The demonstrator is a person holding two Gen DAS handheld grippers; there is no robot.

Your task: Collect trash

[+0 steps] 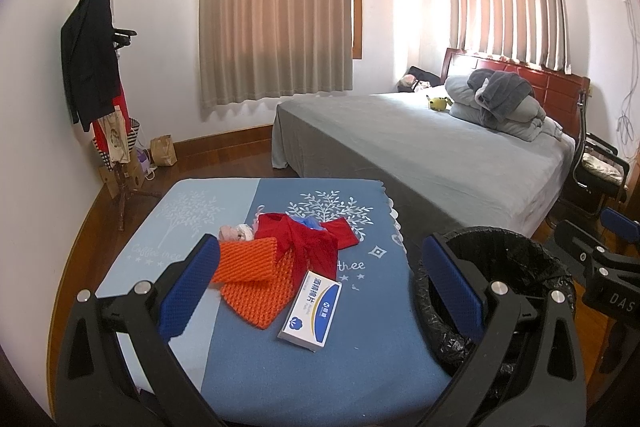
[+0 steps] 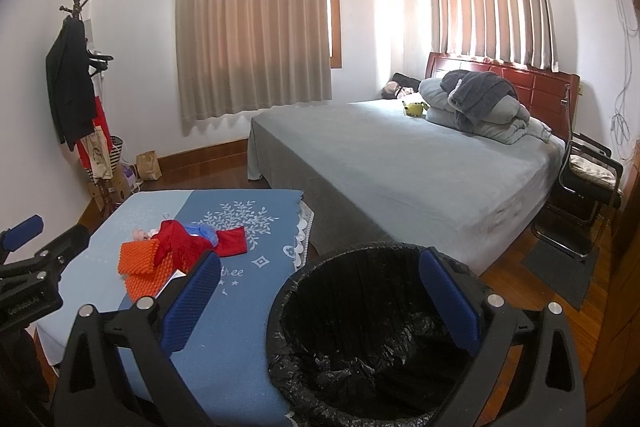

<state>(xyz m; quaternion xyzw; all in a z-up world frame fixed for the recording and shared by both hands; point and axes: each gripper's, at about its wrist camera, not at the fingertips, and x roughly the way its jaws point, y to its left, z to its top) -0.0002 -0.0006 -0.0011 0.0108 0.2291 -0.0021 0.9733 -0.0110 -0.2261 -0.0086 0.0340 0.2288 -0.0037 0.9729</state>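
Two spread, unladen grippers, left and right, hover before collecting; next, grasp the white-and-blue cardboard box for the black-lined round bin.

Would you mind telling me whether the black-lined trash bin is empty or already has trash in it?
Empty: the right wrist view looks into the trash bin and shows only bare black liner.

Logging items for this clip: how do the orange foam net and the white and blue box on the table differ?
The orange foam mesh net is soft, textured and folded over itself; the white and blue cardboard box is rigid, flat and printed. The net is partly under the red mesh piece; the box lies on the net's edge. Both rest on the blue tablecloth.
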